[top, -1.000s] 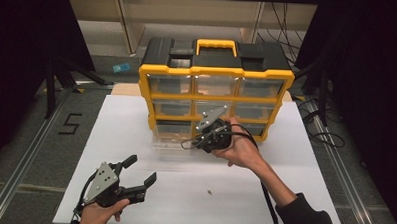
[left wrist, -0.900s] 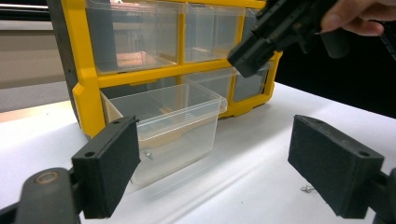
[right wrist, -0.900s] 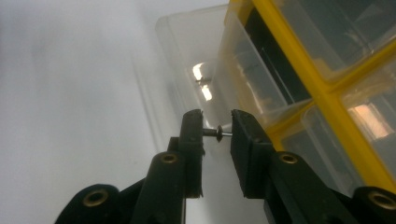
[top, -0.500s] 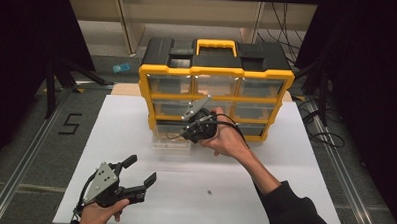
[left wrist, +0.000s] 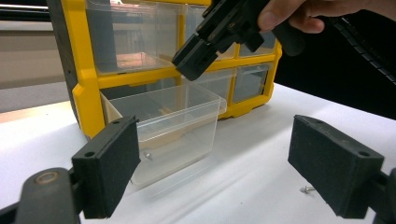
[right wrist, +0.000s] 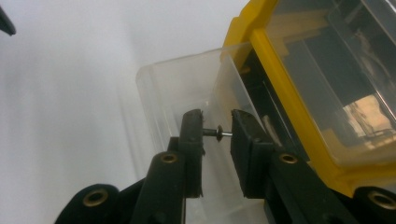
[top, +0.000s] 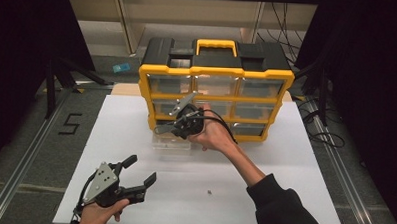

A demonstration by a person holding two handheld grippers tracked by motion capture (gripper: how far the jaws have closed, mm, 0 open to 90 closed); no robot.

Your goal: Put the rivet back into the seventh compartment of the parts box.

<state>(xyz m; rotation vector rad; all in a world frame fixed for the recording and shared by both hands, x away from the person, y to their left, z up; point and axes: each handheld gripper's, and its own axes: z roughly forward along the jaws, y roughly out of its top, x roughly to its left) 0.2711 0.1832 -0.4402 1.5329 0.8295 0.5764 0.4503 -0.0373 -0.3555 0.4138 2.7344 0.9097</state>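
My right gripper [right wrist: 217,133] was pinching a small screw [right wrist: 216,132] end to end between its pads, poised over the clear drawer [right wrist: 187,88] that stood pulled out of the bottom-left slot of the yellow organizer [top: 215,72]. In the high view that gripper [top: 162,129] sat at the drawer [top: 171,141], against the cabinet's lower rows. My left gripper [top: 140,171] rested low on the white mat [top: 283,195], jaws spread wide with nothing between them.

The only writing I could read was a "5" [top: 70,123] marked on the floor left of the mat; the organizer showed no legible brand. A second small screw [left wrist: 307,189] lay loose on the mat near my left gripper's jaw, also a speck in the high view [top: 209,193].

Compared with a second before, my right hand had shifted leftward across the cabinet front to the drawer; my left hand had kept its place.
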